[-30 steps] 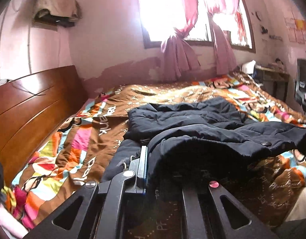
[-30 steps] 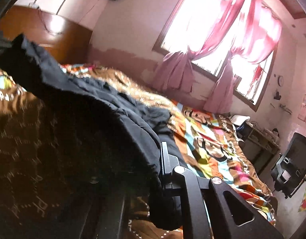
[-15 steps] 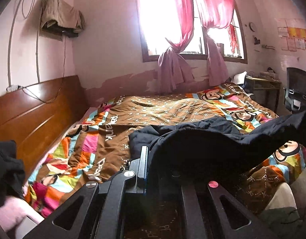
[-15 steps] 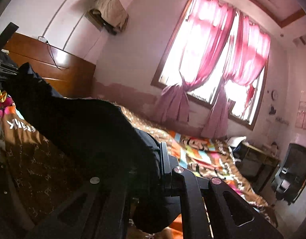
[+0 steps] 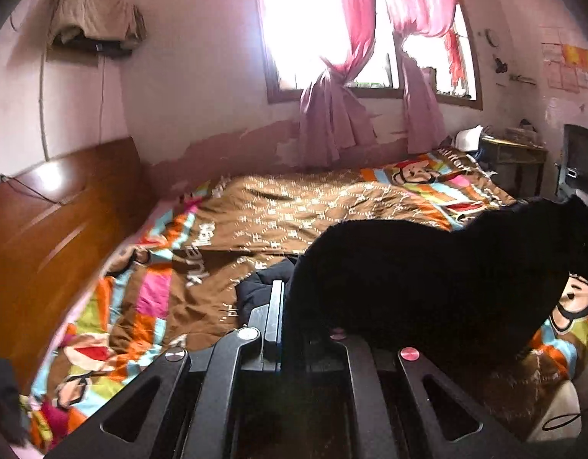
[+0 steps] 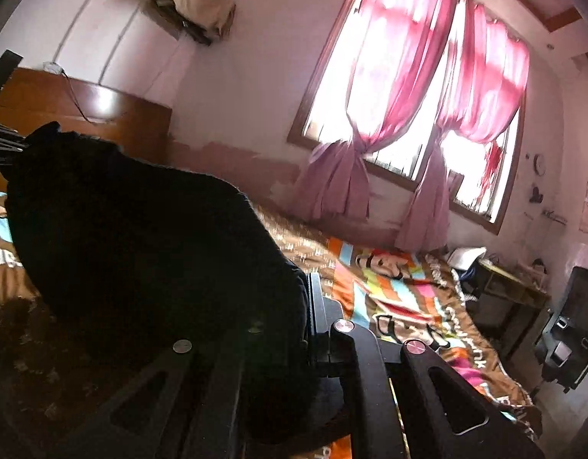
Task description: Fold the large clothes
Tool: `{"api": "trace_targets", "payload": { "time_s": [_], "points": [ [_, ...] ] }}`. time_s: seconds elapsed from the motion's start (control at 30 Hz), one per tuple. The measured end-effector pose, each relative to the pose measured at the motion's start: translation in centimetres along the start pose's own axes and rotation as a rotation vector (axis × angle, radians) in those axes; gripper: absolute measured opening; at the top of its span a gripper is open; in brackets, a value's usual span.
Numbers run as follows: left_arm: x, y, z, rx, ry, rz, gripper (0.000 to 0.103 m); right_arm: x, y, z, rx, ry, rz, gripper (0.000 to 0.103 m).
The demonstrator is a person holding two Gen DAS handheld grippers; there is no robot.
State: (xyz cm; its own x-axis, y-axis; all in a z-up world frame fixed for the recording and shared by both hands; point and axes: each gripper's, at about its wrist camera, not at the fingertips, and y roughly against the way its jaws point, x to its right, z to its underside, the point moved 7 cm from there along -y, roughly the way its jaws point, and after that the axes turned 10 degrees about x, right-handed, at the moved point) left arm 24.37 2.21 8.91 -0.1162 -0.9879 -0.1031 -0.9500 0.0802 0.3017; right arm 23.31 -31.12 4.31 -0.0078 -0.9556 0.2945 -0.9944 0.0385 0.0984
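Holding: we have the black jacket (image 5: 428, 279) raised above the bed (image 5: 294, 210), stretched between our two grippers so it sags in the middle.
Left gripper (image 5: 284, 306): we see its jaws pressed together on one edge of the jacket, whose cloth drapes off to the right.
Right gripper (image 6: 307, 306): likewise clamped tight on the jacket (image 6: 141, 248), whose dark bulk fills the left of that view and reaches toward the left gripper at the far left edge.
Bed surface: we see a brown patterned bedspread (image 5: 179, 290) with bright striped and cartoon panels, rumpled, covering the whole bed; a small fold of jacket lies on it just beside the left gripper.
Headboard (image 5: 56, 222): wooden, along the left side.
Far wall: a window (image 6: 409, 114) with pink curtains (image 5: 332, 122) knotted at mid-height, and peeling paint below.
Upper left: a cloth-covered shelf (image 5: 91, 26) on the wall.
Far right: a cluttered desk (image 5: 516, 157) and a dark chair (image 6: 569, 329).
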Motion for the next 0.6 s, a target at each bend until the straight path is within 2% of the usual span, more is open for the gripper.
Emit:
{"api": "trace_targets", "payload": {
  "time_s": [0.2,0.4,0.5,0.6],
  "points": [
    [-1.5,-9.7,0.9,-0.135,0.070,0.035,0.007,0.8,-9.5,2.2,-0.104,-0.149,-0.093,0.006],
    [-1.6,-16.9,1.6,-0.168,0.050,0.015,0.007,0.1,-17.5,4.9,-0.161,-0.136,-0.094,0.006],
    [-1.6,-19.9,1.9,-0.166,0.060,0.004,0.007,0.2,-21.9,6.5,-0.211,-0.173,-0.099,0.006],
    [-1.3,-23.7,3.0,-0.196,0.073,0.002,0.007,0.1,-25.8,8.4,-0.272,-0.237,-0.110,0.006]
  ]
}}
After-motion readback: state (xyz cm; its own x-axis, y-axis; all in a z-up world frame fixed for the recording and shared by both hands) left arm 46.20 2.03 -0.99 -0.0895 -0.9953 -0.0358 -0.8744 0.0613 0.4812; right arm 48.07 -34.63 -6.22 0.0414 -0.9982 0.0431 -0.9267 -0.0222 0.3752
